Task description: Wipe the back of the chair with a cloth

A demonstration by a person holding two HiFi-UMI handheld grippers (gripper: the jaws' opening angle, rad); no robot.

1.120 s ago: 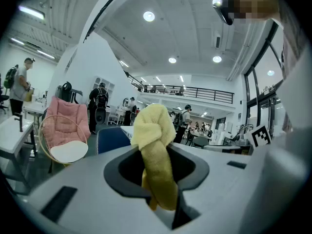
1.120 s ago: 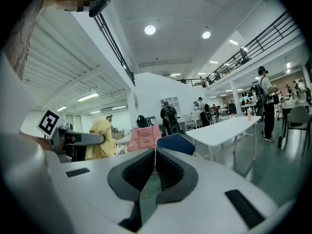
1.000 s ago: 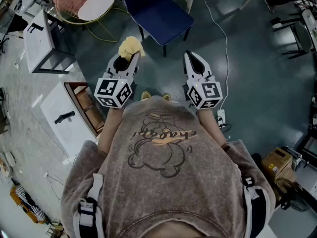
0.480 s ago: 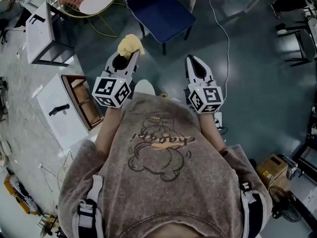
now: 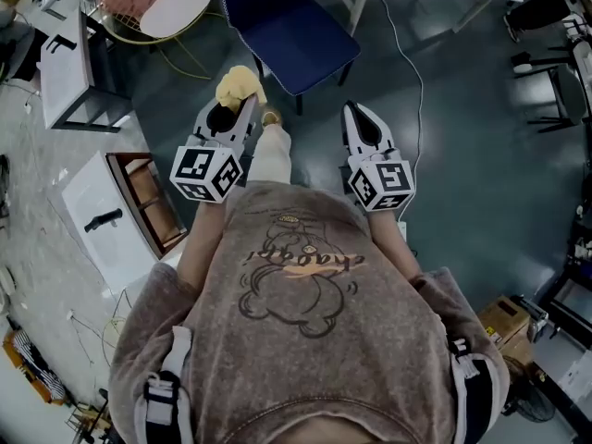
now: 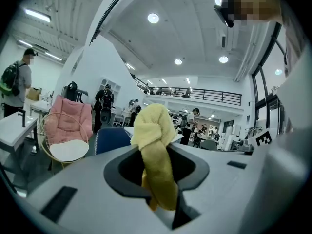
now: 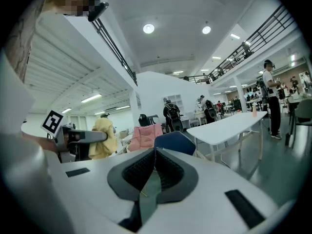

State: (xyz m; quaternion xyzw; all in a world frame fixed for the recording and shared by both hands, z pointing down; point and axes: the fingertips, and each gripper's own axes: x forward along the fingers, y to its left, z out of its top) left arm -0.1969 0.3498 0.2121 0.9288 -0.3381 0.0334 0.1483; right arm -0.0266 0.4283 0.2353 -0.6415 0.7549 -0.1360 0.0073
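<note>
A leg (image 5: 271,151) has swung forward between the two grippers, and the chair (image 5: 294,33) now lies nearer, just ahead of both. The left gripper (image 5: 242,107) stays clamped on the cloth (image 5: 238,85), bunched at its tip. The right gripper (image 5: 355,111) is closed on nothing. This looks like the approach, with no wiping begun.

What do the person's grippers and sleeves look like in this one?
The left gripper and right gripper match: pale grey tapered bodies with black jaw linings, ribbed in the right gripper view. Each carries a white cube printed with black square markers. No cables show on either. The person wears a mottled brown sweatshirt with loose sleeves and a cartoon print; grey straps cross the shoulders.
</note>
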